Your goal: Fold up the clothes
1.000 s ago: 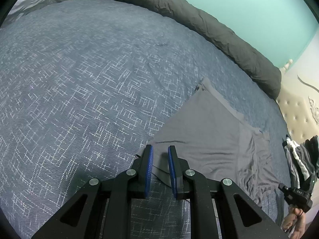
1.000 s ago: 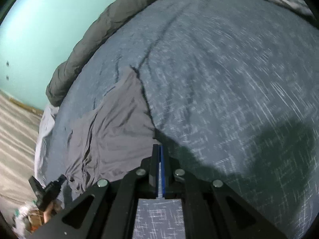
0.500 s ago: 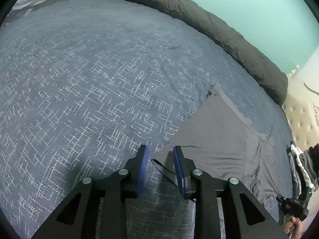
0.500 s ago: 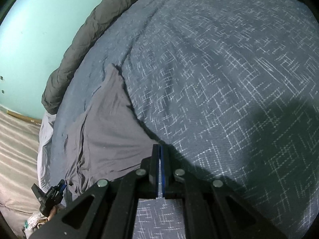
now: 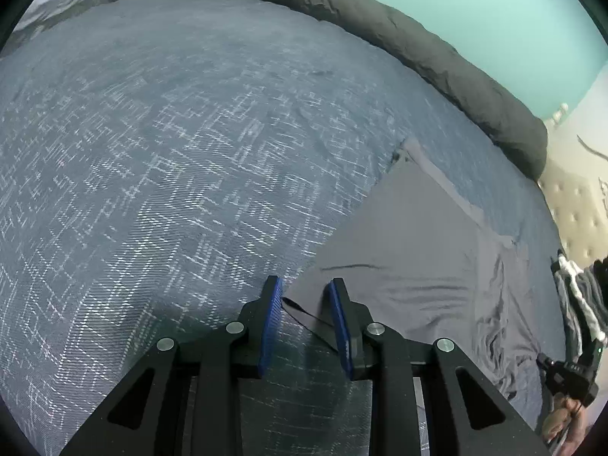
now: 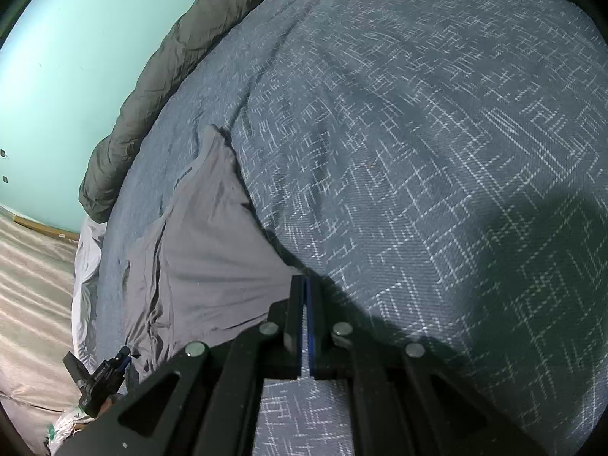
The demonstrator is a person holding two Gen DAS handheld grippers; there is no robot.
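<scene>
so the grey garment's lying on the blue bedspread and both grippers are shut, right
Not quite. The left gripper is open: the left wrist view shows its blue pads apart, over a corner of the grey garment. The right gripper is shut, and the garment does lie on the blue bedspread.

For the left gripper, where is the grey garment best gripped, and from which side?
Probably the near corner of the grey garment, where its edge lies just between the open left gripper. Come in low from the bedspread side: the corner lies flat, with loose wrinkles farther right.
</scene>
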